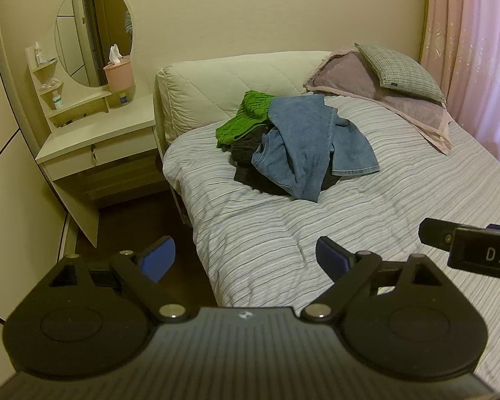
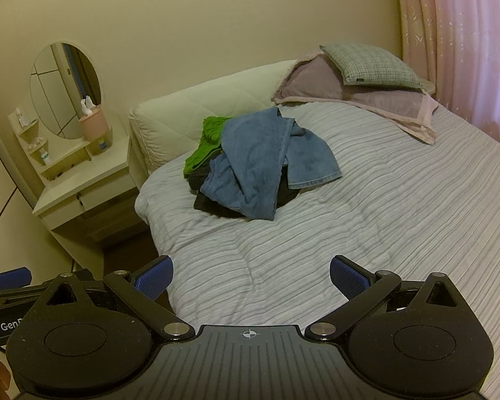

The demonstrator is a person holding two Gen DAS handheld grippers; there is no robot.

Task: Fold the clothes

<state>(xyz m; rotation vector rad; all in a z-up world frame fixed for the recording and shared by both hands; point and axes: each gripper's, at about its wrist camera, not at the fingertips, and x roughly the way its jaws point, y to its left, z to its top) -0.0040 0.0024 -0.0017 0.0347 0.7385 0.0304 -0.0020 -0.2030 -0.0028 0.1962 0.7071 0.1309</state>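
A heap of clothes lies on the striped bed [image 1: 283,233] [image 2: 383,216] near the headboard. On top are blue jeans [image 1: 310,140] [image 2: 260,163], with a green knit garment [image 1: 246,116] [image 2: 206,143] behind them and a dark garment [image 1: 250,163] [image 2: 210,200] underneath. My left gripper [image 1: 246,260] hangs open over the bed's near left corner, well short of the heap. Beside it my right gripper [image 2: 250,280] is open too, with nothing between its blue pads [image 2: 346,280]. Part of the right gripper's black body [image 1: 476,250] shows at the right edge of the left wrist view.
Two pillows [image 1: 396,80] [image 2: 366,76] rest at the bed's far right, by a pink curtain [image 1: 476,50] [image 2: 466,50]. Left of the bed stands a white dressing table [image 1: 100,140] [image 2: 83,180] with an oval mirror and a pink tissue holder [image 1: 118,73]. Dark floor runs between table and bed.
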